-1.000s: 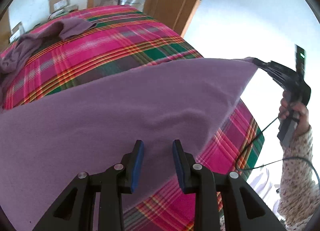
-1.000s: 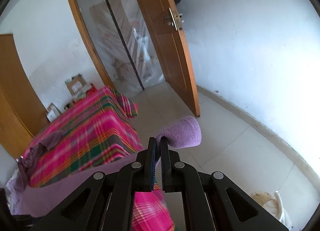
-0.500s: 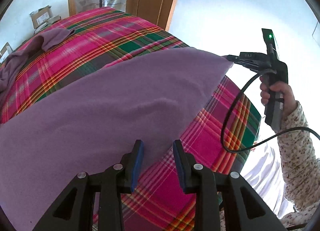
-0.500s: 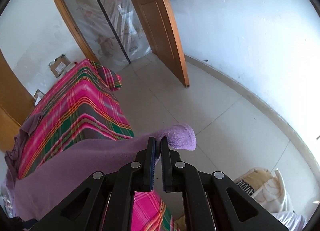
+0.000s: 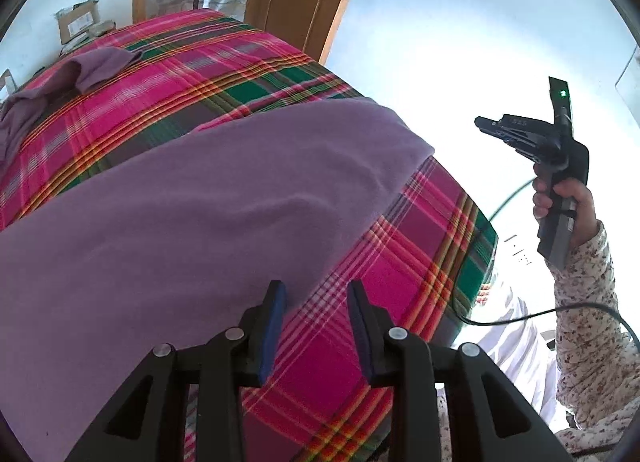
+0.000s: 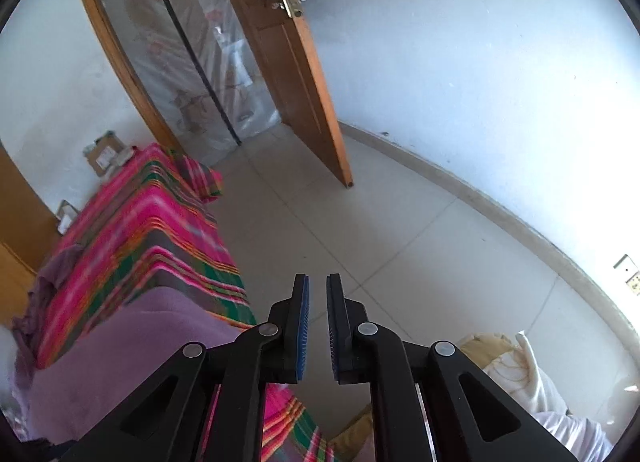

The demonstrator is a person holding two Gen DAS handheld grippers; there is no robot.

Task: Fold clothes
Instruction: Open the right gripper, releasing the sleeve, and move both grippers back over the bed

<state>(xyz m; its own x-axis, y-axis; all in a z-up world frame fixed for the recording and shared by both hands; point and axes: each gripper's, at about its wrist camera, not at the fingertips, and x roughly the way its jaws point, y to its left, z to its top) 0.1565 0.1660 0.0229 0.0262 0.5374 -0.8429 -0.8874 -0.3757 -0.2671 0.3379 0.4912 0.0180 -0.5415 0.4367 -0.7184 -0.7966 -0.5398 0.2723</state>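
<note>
Right gripper [image 6: 318, 294], jaws just been opening, nothing between them, hangs off the bed's [image 5: 420, 230] corner; purple garment [image 5: 200, 214] lies there (second purple heap [image 5: 60, 86] at far edge). Left gripper [image 5: 316, 302] spread, empty.

Garment [image 5: 208, 214] on bed [image 5: 400, 262]

Bright daylight, wall [image 5: 460, 42] blown out to glare at right in left wrist view, plaid bed [image 6: 132, 230] motion-blurred in right wrist view, heavy fisheye bending, dark corner vignettes.
</note>
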